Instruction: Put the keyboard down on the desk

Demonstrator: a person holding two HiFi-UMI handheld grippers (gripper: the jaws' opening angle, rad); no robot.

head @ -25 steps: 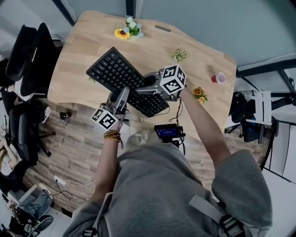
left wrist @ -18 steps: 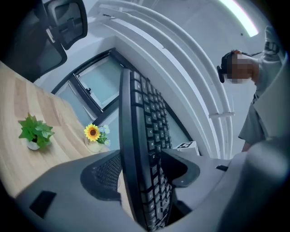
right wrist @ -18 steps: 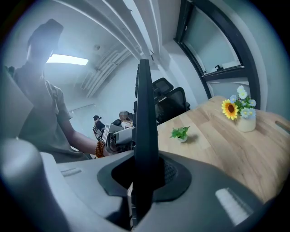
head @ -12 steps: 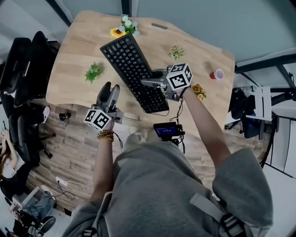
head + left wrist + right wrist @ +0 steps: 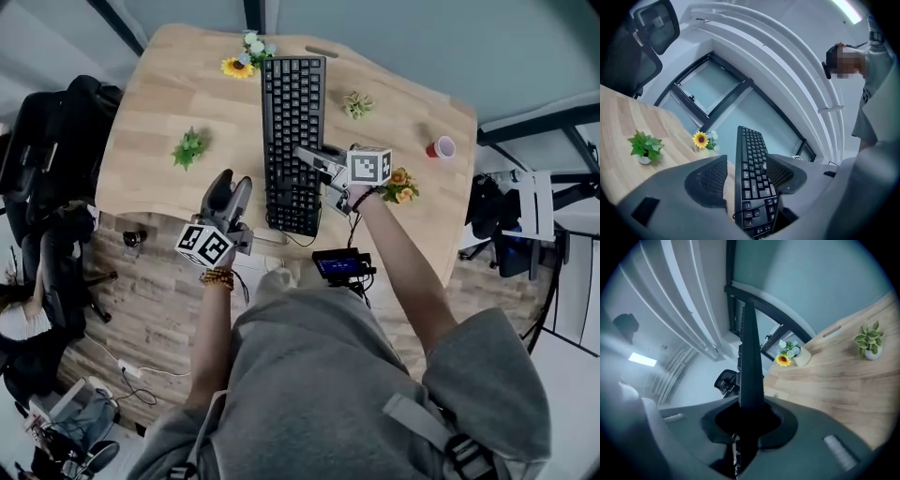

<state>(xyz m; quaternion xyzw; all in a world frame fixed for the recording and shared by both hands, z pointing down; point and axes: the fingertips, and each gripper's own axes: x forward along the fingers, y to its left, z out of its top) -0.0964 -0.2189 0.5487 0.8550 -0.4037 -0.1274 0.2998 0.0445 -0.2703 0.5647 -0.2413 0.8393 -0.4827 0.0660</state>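
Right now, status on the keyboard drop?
Left gripper open, just spread, off the keyboard. Right gripper just closed further, shut on its right edge. Keyboard over desk; flower pot by far corner.

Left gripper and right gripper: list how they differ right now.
Jaws: the left gripper has just opened its jaws wide, while the right gripper has just closed its jaws tight.
Load: the left gripper holds nothing, while the right gripper clamps the right edge of the keyboard.
Place: the left gripper sits left of the keyboard, clear of it, while the right gripper reaches in from the right.
Shared: both are over the desk.
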